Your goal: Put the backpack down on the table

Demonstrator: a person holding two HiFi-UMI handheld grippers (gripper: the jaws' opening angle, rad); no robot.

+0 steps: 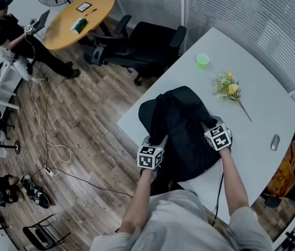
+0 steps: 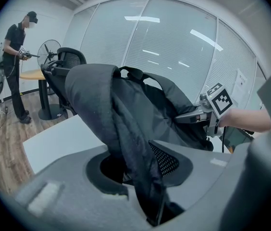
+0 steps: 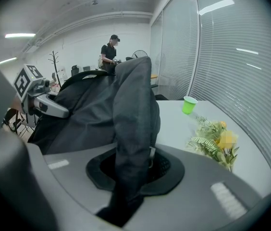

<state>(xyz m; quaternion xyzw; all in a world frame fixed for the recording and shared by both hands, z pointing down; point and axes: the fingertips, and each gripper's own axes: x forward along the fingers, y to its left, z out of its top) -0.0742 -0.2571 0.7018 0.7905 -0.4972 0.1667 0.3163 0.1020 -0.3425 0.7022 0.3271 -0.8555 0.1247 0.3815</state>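
Near left: the left tool (image 1: 157, 143), its jaws clamped on a fold of the black backpack (image 1: 181, 129). Near right: the right tool (image 1: 208, 124), its jaws clamped on a second fold of the same backpack. The backpack sits between the two tools and rises away from them over the near left part of the white table (image 1: 265, 109); whether its base touches the table cannot be told. Farther right, apart from the backpack: yellow flowers (image 1: 228, 88). Farthest: a green cup (image 1: 202, 60).
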